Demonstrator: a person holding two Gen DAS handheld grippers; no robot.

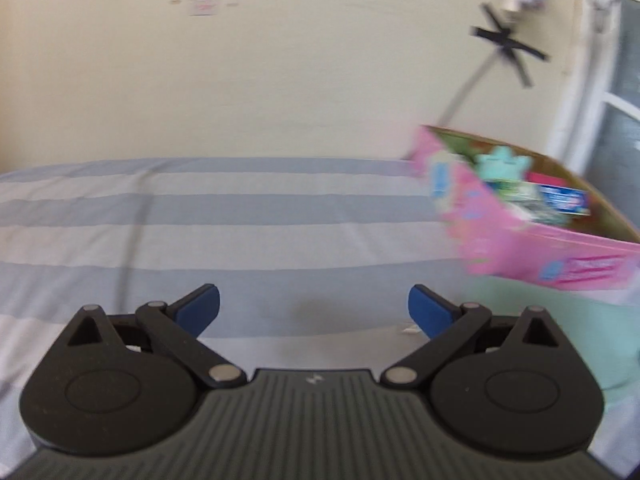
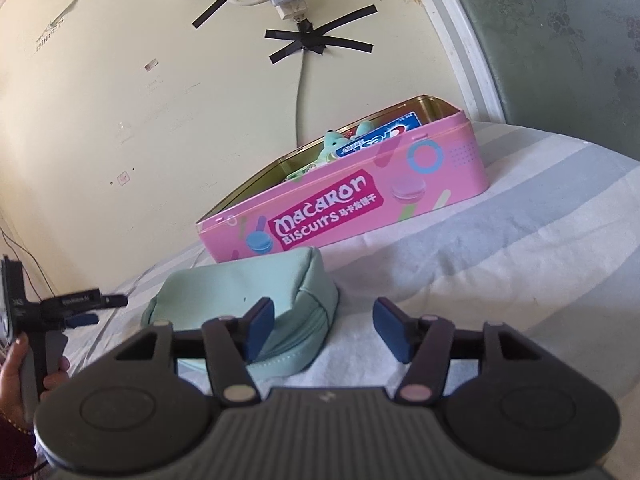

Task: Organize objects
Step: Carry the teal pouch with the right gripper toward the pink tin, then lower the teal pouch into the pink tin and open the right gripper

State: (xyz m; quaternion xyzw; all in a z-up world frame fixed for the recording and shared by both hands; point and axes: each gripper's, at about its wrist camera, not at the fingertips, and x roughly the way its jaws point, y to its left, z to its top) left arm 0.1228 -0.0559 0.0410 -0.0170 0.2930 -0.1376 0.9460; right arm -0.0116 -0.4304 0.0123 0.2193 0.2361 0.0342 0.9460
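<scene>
Right gripper point(image 2: 323, 330): jaws spread, empty; left blue pad overlaps the pouch edge in view, contact not clear.
Left gripper point(image 1: 314, 312): jaws spread, empty, over striped bedsheet point(image 1: 240, 220).
Mint pouch point(image 2: 240, 300): on the sheet, just in front of the tin, outside it.
Pink biscuit tin point(image 2: 360, 200): lidless, against the wall; toothpaste box point(image 2: 376, 136) and teal plush point(image 2: 334, 142) inside.
Progress: mostly packed, by my read; pouch left.
</scene>
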